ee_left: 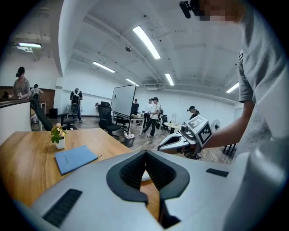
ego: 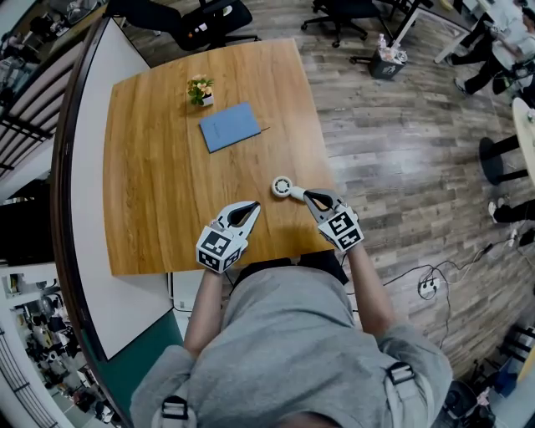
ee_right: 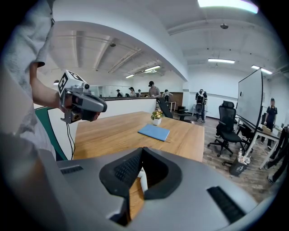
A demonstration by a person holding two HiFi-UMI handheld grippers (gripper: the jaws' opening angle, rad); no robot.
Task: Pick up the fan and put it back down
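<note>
A small white hand fan [ego: 282,186] lies over the near right part of the wooden table [ego: 159,167], its round head pointing away from me. My right gripper [ego: 304,195] is shut on the fan's handle [ee_right: 142,180], which shows white between its jaws. I cannot tell whether the fan touches the tabletop. My left gripper [ego: 252,206] hovers just left of the fan, shut with nothing in it. In the left gripper view the right gripper [ee_left: 161,146] is ahead to the right. The right gripper view has the left gripper [ee_right: 104,107] at the upper left.
A blue notebook [ego: 230,126] lies mid-table with a small potted plant [ego: 201,90] behind it. The table's right edge drops to wood flooring. Office chairs [ego: 213,21] stand beyond the far edge. Several people stand around a whiteboard [ee_left: 123,100] in the room.
</note>
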